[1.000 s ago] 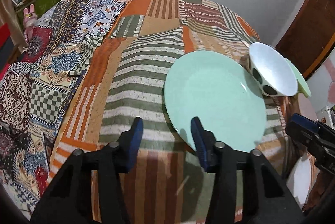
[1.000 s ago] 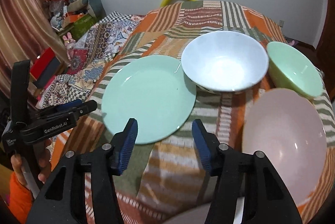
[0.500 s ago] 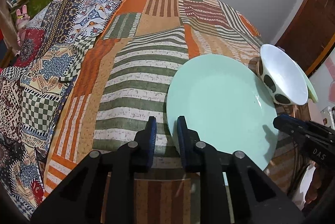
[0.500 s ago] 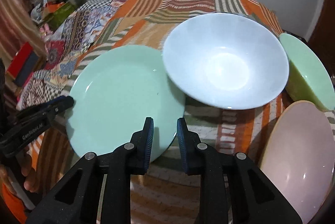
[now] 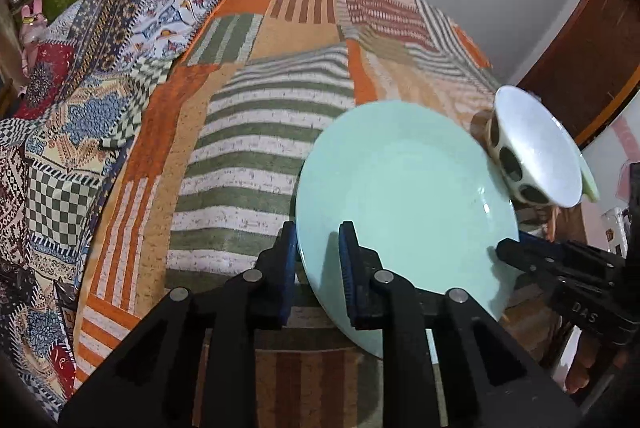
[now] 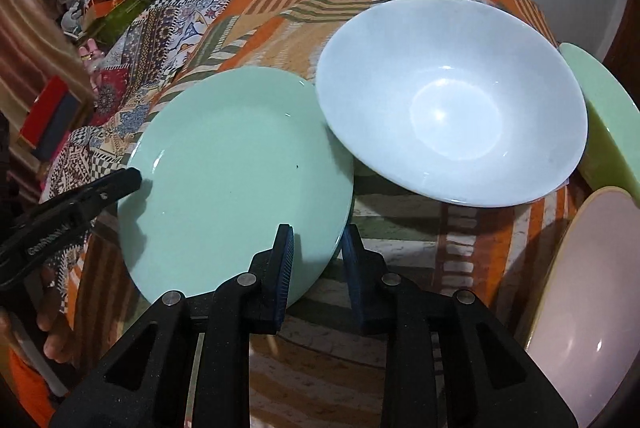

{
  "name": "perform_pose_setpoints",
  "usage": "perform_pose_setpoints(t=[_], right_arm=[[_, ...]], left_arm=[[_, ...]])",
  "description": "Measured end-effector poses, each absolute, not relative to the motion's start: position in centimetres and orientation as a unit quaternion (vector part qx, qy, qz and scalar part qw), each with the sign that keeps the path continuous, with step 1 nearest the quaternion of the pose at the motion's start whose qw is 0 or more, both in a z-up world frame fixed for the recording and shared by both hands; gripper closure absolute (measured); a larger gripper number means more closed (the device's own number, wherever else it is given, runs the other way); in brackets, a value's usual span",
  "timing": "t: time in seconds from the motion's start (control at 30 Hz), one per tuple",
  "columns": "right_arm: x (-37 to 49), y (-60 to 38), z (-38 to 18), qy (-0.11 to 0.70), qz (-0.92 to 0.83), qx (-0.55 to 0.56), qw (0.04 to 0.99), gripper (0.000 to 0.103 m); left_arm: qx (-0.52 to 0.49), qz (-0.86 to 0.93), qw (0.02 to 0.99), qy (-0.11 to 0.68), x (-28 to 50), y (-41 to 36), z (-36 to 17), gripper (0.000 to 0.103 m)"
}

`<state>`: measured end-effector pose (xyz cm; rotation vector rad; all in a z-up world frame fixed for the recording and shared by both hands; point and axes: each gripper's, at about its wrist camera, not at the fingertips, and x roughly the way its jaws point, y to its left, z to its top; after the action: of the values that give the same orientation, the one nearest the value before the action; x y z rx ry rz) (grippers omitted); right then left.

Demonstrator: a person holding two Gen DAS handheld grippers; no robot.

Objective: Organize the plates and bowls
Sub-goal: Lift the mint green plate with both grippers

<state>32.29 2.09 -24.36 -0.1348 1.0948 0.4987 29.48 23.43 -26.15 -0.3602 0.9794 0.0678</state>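
Left wrist: left tongs (image 5: 318,260) clamp green plate (image 5: 404,188) rim | right tongs (image 6: 318,260) clamp opposite rim.

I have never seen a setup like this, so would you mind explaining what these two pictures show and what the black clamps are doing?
No robot here: a person holds a hand-held two-finger tool in each hand, and each tool carries a wide-angle camera looking along its fingers. One picture is from the left tool, the other from the right tool; each also shows the other tool at its edge. Both have just been closing and now pinch opposite edges of the same mint-green plate, which lies on a striped patchwork cloth. Beside the plate sit a white bowl, spotted on its outside, a green bowl and a pink dish. Clutter sits in the far left corner.
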Motion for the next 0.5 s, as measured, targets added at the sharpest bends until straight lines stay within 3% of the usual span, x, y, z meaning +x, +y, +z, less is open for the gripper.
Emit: perform_pose_setpoints(t=[0.5], right_arm=[[29.9, 2.6, -24.6, 0.521, 0.279, -0.102, 0.800, 0.079]], left_arm=[[-0.160, 0.019, 0.856, 0.491, 23.2, 23.0, -26.2, 0.083]])
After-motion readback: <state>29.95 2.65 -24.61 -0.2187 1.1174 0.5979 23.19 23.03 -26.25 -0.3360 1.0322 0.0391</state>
